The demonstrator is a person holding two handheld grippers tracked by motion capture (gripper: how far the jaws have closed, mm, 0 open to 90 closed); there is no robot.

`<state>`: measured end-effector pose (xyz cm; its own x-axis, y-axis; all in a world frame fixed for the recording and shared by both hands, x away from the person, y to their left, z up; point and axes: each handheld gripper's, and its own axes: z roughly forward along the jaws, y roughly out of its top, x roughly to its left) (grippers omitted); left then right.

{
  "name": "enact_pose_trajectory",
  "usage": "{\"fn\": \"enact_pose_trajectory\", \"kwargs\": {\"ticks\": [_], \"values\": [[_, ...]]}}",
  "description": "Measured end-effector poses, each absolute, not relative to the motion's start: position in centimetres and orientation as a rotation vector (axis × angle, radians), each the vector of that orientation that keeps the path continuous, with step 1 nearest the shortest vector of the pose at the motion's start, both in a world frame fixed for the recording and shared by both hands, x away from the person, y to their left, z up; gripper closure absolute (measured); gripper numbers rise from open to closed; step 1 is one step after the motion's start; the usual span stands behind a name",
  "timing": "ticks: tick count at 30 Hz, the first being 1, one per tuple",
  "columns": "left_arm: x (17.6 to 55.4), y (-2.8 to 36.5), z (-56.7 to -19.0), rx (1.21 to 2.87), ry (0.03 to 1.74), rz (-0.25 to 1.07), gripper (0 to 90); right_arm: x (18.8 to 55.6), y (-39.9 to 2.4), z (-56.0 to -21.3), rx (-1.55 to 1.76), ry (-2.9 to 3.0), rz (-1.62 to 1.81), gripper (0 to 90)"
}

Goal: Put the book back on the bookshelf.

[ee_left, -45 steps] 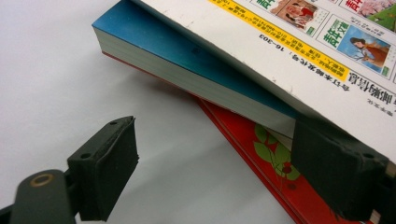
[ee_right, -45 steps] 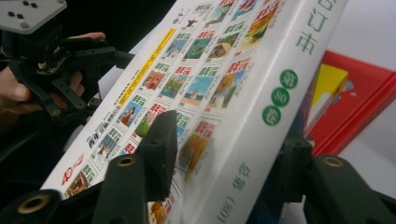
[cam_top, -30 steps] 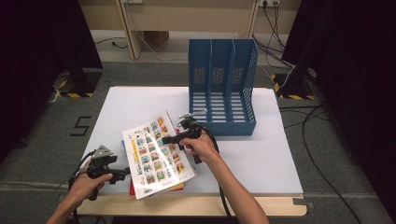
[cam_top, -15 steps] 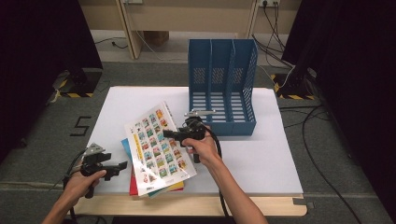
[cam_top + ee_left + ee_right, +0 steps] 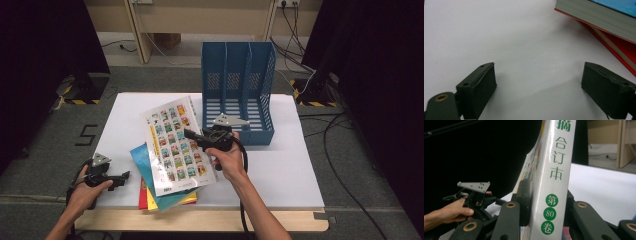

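The right gripper (image 5: 192, 135) is clamped on the spine of the white book (image 5: 175, 145), its pads pressed against both covers; in the right gripper view the spine (image 5: 554, 182) stands upright between the jaws. A second ago this book lay lower, nearly flat on the stack, and it now hangs tilted above the stack (image 5: 165, 192) at the near left of the table (image 5: 290, 175). The hand has carried it up and a little toward the far side, closer to the blue file rack (image 5: 239, 90) that stands at the far right of the table. The book and the rack are still apart.

The left gripper (image 5: 122, 176) sits at the near left edge, just left of the stack. It has drifted down and toward the near side since the earlier frames. Its jaws have just been opening and now stand wide with nothing between them, over bare table in the left gripper view (image 5: 536, 90). In that view the blue book (image 5: 599, 15) and the red book (image 5: 621, 50) under it lie just beyond, untouched.
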<state>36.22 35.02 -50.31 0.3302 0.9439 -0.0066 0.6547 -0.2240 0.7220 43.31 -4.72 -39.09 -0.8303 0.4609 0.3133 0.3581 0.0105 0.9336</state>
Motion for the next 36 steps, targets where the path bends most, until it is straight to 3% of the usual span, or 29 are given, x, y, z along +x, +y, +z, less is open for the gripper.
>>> {"fn": "enact_pose_trajectory", "kwargs": {"ticks": [17, 27, 36], "values": [[36.2, 35.0, -50.4, 1.961, 1.399, 0.591, 10.8, 40.9, -10.6, -36.1, 0.813, 1.883, 1.983, 71.3], [36.2, 35.0, -50.4, 1.961, 1.399, 0.586, 10.9, 38.8, -14.5, -36.2, 0.83, 1.725, 1.923, 71.4], [36.2, 35.0, -50.3, 1.964, 1.401, 0.584, 10.8, 37.6, -17.4, -38.5, 0.864, 1.641, 1.887, 71.2]]}}
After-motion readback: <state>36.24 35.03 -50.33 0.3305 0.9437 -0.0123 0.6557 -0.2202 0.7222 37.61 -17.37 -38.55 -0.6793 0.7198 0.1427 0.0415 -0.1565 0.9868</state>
